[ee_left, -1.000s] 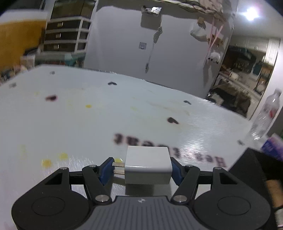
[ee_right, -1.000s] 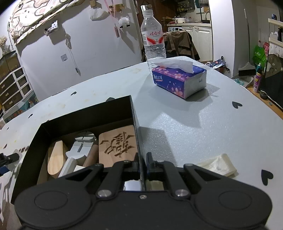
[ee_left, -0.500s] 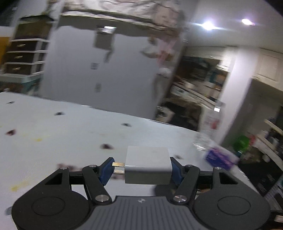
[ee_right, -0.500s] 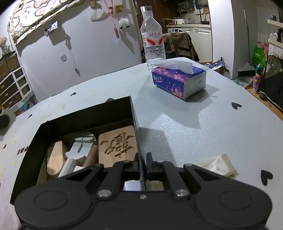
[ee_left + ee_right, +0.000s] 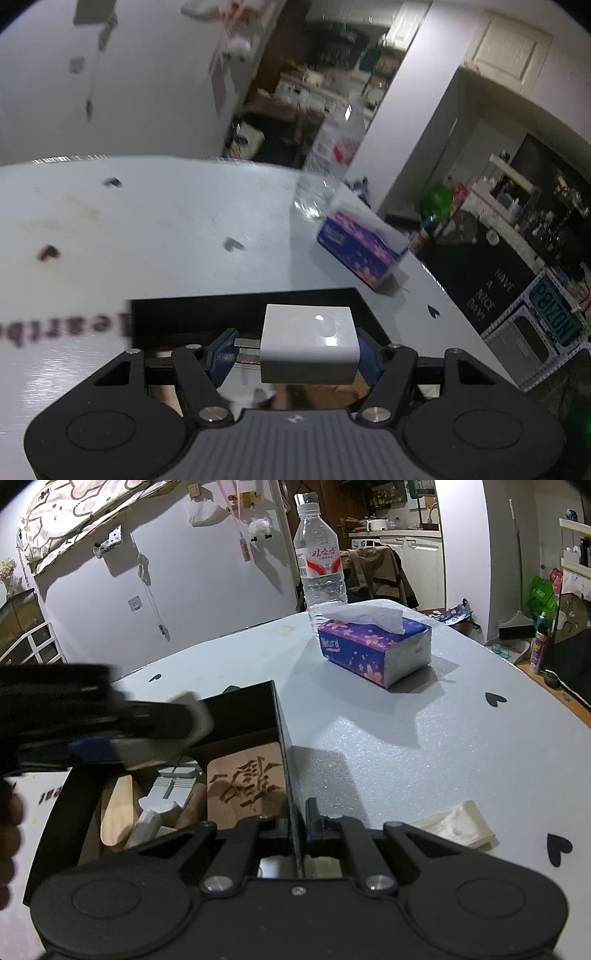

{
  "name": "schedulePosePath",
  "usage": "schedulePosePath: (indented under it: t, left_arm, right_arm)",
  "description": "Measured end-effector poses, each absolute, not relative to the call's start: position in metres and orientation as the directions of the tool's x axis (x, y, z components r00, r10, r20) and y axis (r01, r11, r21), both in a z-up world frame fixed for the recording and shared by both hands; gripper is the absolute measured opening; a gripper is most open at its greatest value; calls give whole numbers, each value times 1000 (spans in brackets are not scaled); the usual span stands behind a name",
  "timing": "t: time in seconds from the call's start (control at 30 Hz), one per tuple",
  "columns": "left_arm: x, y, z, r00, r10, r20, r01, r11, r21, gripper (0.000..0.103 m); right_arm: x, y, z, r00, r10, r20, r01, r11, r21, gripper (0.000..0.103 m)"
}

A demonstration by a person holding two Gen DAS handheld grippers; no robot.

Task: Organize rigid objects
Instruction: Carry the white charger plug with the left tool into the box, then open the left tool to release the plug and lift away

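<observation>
the black box (image 5: pixel 236 716) sits on the pale grey table (image 5: pixel 424 746) and already holds several things: a carved wooden block (image 5: pixel 245 782) against its right wall, a rounded wooden piece (image 5: pixel 116 808) toward its left side, and a white ribbed part (image 5: pixel 173 782) between them, with other pale pieces nearer the camera that are hard to make out. the left gripper (image 5: pixel 295 350) has its jaws about half apart and clamped on a white plug adapter (image 5: pixel 308 343), the metal prongs pointing at the left blue pad; in the right wrist view it shows as a dark blur over the box's left rear part, so the adapter is above the box, not yet in it. the right gripper (image 5: pixel 297 823) is pinched nearly closed on the box's right wall, which runs up between its fingers, and i judge it is steadying the box. what seems left is to lower and release the adapter, and then deal with the cream-coloured flat piece (image 5: pixel 456 823) lying on the table to the right of the box, outside it. beyond the box, farther along the table, stand a purple tissue box (image 5: pixel 373 648) and, just behind it, a clear water bottle (image 5: pixel 321 561). the tabletop is printed with small dark hearts and some lettering left of the box. behind the table are a white wall with hanging trinkets and a cluttered, dimly lit kitchen area.
</observation>
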State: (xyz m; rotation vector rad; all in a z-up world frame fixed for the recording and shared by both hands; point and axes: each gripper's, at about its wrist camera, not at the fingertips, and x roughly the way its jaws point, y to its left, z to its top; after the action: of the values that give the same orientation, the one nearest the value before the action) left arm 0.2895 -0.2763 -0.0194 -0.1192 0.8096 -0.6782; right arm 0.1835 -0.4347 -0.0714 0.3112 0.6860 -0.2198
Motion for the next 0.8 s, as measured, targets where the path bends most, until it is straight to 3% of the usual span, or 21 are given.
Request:
schedulePosePath:
  t: [0.17,0.3,0.4,0.47,0.5,0.8]
  left_arm:
    - [304,-309,-34,461,-572,-678,496,800,-338,66]
    - [306,-316,-40,538,-486,-689,461,854,-242,66]
    - [310,-315,-46,509,-468,-722,429,866,-258,68]
    - [310,-313,-47,517,-460,-722,425,870,-250,86]
    - [309,-312,-45,525,-455,-719,422,873,-244,90]
    - [300,-305,-28,537,-487,-689,467,852,-237,93]
  right_arm:
    - [183,-436,-72,756,-88,-649,291,933,213,7]
    - [183,-437,-72,759,-75,-646,281,934,221,7]
    - [183,-438,-73,761,-72,-645,278,934,224,7]
    - [182,-439,-73,762,-70,-643,276,934,226,7]
    - [182,-439,-73,762,-70,-644,277,934,226,7]
    - [182,-439,-73,762,-70,-644,277,934,227,7]
